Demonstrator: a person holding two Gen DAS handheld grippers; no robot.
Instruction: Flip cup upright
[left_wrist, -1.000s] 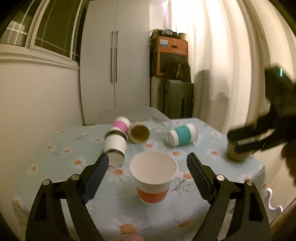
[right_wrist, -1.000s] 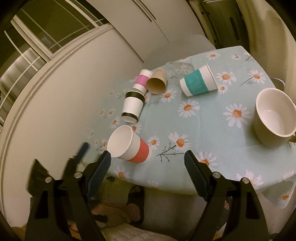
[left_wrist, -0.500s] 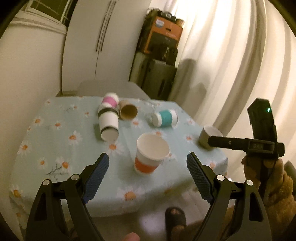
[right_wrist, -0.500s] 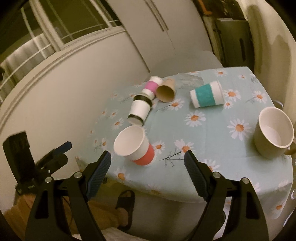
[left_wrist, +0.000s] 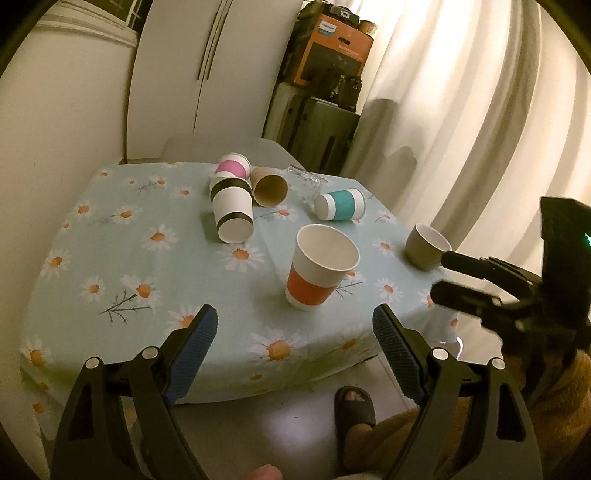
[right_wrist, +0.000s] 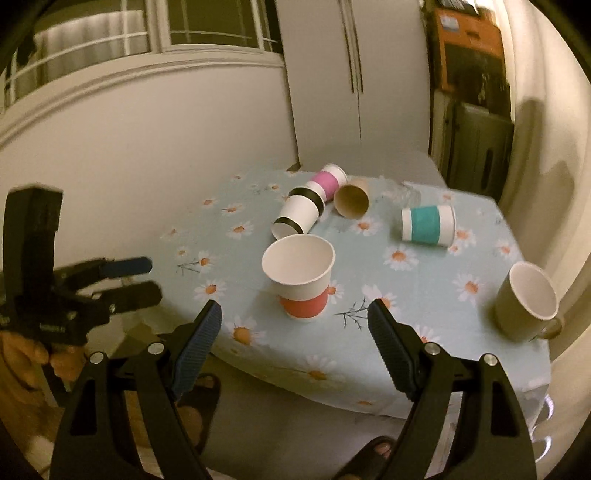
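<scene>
The orange-banded cup (left_wrist: 321, 268) at frame centre looks like matt paper, white and smooth inside. The counter (left_wrist: 122, 258) wears a soft matt cloth printed with daisies. At right, the mug (right_wrist: 526, 302) looks like glazed ceramic, faintly glossy. The left gripper (left_wrist: 291, 356) is smooth black plastic with ribbed blue pads (left_wrist: 192, 350) and bright metal pins. A clear glass (left_wrist: 307, 181) lies at upper centre.

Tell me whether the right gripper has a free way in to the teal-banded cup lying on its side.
Probably yes. The right gripper is open and empty, off the near table edge. The teal-banded cup lies apart from the other cups, with bare tablecloth before it; the upright orange-banded cup stands left of that path.
</scene>
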